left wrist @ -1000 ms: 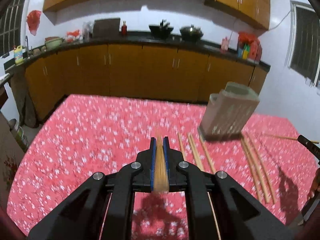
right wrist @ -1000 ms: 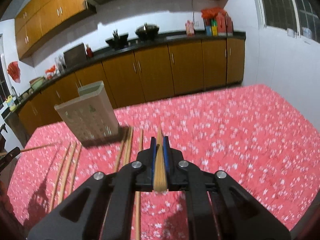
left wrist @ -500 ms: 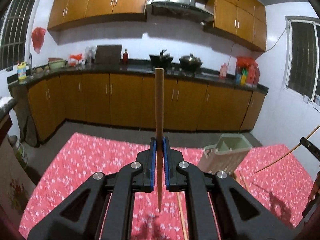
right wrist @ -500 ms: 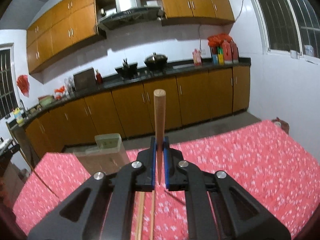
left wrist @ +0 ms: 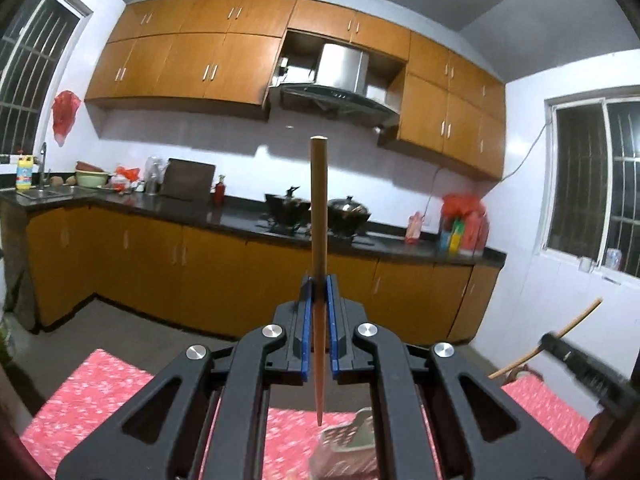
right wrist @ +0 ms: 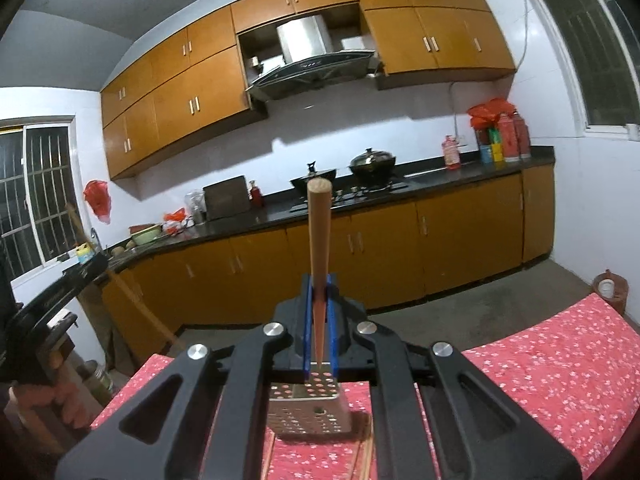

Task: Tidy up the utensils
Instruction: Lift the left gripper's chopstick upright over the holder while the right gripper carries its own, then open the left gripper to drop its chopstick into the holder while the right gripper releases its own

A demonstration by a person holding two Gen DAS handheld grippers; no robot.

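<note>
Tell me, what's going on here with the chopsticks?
Each handheld gripper is clamped shut on one chopstick. The left gripper holds a chopstick upright, thin tip down, above the perforated holder. The right gripper holds another chopstick likewise over the holder. More chopsticks lie on the red tablecloth.

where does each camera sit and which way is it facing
Left wrist: on the left gripper, looking along its fingers, about level, at the kitchen counter; its shut jaws hold an upright chopstick; the right gripper shows at the right edge.
Right wrist: on the right gripper, facing the same counter; its jaws grip another chopstick; the left gripper shows at the left edge.
Both share: counter, stove pots, holder on the red table.
</note>
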